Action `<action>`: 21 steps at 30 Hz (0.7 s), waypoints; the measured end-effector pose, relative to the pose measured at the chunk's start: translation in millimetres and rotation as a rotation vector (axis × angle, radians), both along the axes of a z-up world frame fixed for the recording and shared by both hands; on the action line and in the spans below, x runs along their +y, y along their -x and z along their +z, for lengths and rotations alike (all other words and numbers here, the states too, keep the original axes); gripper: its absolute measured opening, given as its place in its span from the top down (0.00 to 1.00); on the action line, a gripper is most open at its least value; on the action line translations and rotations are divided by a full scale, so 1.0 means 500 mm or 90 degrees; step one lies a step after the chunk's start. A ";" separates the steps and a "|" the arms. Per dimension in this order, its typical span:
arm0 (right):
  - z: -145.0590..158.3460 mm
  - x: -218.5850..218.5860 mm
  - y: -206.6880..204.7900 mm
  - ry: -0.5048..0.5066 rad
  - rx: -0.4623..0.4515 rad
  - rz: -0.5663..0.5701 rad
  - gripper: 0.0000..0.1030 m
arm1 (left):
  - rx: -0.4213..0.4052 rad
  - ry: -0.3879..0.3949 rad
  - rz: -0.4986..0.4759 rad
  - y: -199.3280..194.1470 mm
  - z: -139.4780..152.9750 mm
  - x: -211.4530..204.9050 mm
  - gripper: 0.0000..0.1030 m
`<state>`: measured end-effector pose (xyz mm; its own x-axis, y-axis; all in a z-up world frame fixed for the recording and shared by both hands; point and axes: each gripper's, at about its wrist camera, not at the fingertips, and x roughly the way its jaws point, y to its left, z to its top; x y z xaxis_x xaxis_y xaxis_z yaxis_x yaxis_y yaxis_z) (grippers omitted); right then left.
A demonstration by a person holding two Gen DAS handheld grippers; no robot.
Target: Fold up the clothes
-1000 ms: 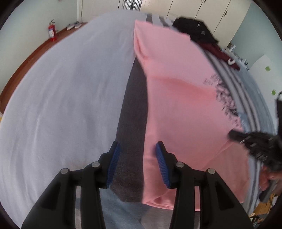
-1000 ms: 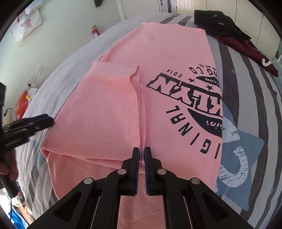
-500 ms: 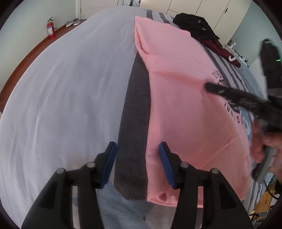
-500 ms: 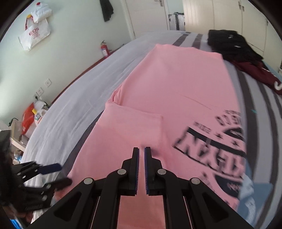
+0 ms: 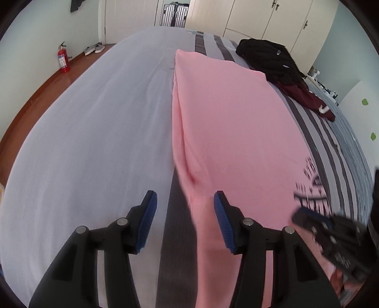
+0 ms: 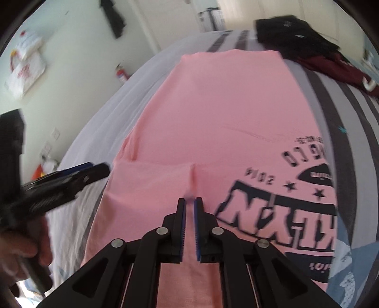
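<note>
A pink T-shirt [image 5: 225, 130] with a black print lies flat on the bed, its left side folded inward [image 6: 146, 184]. My left gripper [image 5: 184, 210] hangs open over the shirt's left edge, with that edge and a dark sheet stripe between its blue pads [image 5: 148, 220]. It also shows at the left of the right wrist view, as the left gripper [image 6: 101, 168], held by a hand [image 6: 23, 248]. My right gripper [image 6: 189, 201] pinches a raised ridge of the pink T-shirt [image 6: 225, 106]; its jaws are opening, a narrow gap showing. The right gripper [image 5: 303, 214] appears blurred in the left wrist view.
The bed [image 5: 94, 142] has a pale sheet on the left and grey stripes on the right. A black clothes pile [image 5: 267, 59] and a maroon garment [image 5: 305, 94] lie at the far right. A fire extinguisher [image 5: 62, 59] stands on the wooden floor; a suitcase [image 5: 175, 14] is beyond.
My left gripper has slid forward along the shirt's left edge, its jaws a little wider. The right gripper has moved leftward over the shirt, and its gap has widened slightly.
</note>
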<state>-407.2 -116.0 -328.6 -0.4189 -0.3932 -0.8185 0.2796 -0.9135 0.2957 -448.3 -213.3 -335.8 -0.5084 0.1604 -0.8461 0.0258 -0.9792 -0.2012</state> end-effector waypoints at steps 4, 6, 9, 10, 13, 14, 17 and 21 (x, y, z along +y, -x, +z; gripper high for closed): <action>-0.002 0.020 0.024 0.027 -0.018 -0.020 0.82 | -0.031 -0.014 -0.035 0.023 0.007 -0.025 0.54; -0.002 0.014 0.033 0.031 -0.025 -0.010 0.82 | -0.039 -0.001 -0.061 0.022 0.006 -0.018 0.54; -0.007 0.000 0.046 0.029 -0.032 -0.001 0.82 | -0.046 0.045 -0.092 0.014 -0.003 -0.006 0.67; -0.011 -0.004 0.049 0.028 -0.037 0.000 0.82 | -0.050 0.043 -0.095 0.013 -0.007 -0.008 0.71; -0.025 -0.012 0.056 0.025 -0.050 0.002 0.82 | -0.043 0.058 -0.105 0.016 -0.013 -0.008 0.79; -0.028 -0.015 0.063 0.022 -0.052 0.002 0.82 | -0.041 0.060 -0.103 0.017 -0.013 -0.009 0.81; -0.028 -0.022 0.071 0.015 -0.050 0.000 0.82 | -0.035 0.057 -0.087 0.020 -0.015 -0.024 0.83; -0.026 -0.037 0.072 0.004 -0.049 0.001 0.82 | -0.030 0.053 -0.075 0.024 -0.021 -0.043 0.83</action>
